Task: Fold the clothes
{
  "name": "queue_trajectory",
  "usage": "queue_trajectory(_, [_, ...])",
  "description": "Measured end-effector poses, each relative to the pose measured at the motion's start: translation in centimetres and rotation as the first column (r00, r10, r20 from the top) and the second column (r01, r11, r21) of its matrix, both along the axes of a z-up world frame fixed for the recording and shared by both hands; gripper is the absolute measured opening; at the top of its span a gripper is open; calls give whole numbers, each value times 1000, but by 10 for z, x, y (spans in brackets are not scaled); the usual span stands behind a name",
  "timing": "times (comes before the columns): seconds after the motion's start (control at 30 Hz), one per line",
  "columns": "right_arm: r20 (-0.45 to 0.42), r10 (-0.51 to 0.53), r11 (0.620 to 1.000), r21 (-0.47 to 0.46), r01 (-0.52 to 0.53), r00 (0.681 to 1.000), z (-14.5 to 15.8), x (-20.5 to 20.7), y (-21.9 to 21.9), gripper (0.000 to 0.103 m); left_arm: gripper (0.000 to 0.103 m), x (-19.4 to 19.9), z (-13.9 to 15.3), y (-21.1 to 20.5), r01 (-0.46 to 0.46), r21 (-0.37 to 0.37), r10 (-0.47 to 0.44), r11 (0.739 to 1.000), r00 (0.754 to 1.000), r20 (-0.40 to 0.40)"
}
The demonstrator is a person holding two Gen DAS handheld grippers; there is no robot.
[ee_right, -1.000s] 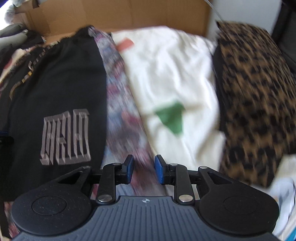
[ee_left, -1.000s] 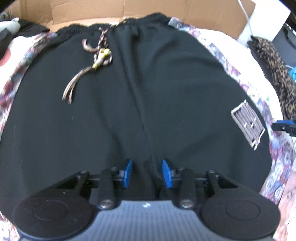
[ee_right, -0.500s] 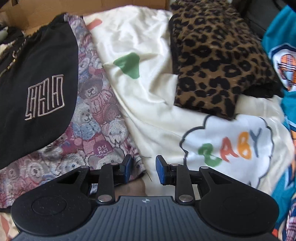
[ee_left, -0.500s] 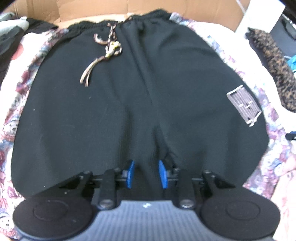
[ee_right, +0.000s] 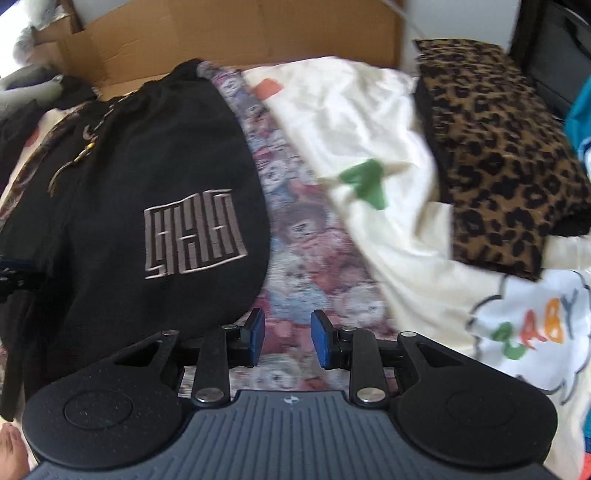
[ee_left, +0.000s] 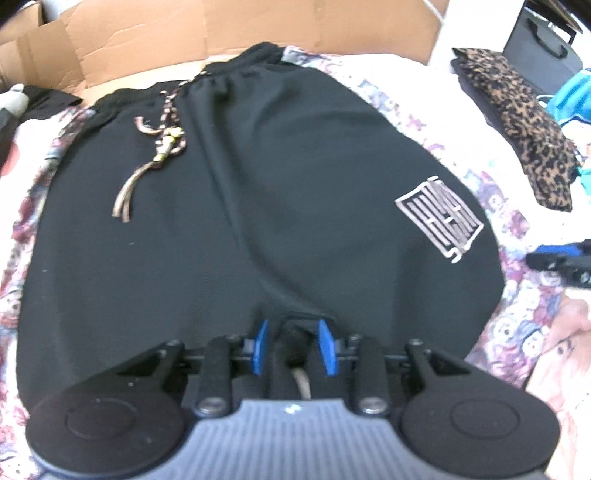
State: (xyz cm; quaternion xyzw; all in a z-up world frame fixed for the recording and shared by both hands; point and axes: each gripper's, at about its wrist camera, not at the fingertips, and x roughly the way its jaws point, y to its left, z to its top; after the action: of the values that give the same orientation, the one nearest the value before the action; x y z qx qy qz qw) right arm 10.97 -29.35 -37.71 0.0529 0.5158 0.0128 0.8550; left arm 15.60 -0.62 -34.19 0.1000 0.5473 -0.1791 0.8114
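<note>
Black shorts [ee_left: 258,221]: spread flat on a patterned blanket [ee_right: 314,258], waistband at the far end toward the cardboard, leg hems toward the cameras.
Drawstring [ee_left: 162,147]: brown and knotted, lying on the upper front of the shorts just below the waistband, its loose ends trailing down the fabric.
Logo [ee_right: 194,232]: pale embroidered block on one leg of the shorts, near the rounded outer edge.
Left gripper [ee_left: 293,345]: low over the crotch hem, its blue pads parted with a bunched bit of dark fabric between them; whether the pads press on that fabric cannot be told from the blur.
Right gripper [ee_right: 288,338]: spread apart, holding nothing, over the blanket just beside the outer edge of the shorts leg; its left pad sits at the shorts' edge, touching or not is unclear.
Cream sheet [ee_right: 369,147]: lies beside the blanket, with a green patch and coloured letters printed on it.
Leopard-print cloth [ee_right: 498,155]: folded pile resting on the cream sheet, well apart from the shorts.
Cardboard [ee_left: 221,33]: brown flaps standing behind the waistband.
Blue garment [ee_left: 572,92]: at the far edge beside the leopard-print cloth.
</note>
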Motion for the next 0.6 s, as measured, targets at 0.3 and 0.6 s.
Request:
queue_trajectory(0.3, [-105, 92, 994, -47, -97, 990, -24, 1, 19, 35, 33, -10, -32, -11, 29, 60, -24, 998, 997, -77])
queue_trajectory(0.6, [-200, 72, 994, -61, -86, 977, 3, -10, 11, 35, 33, -13, -14, 15, -34, 137, 56, 990, 986, -159])
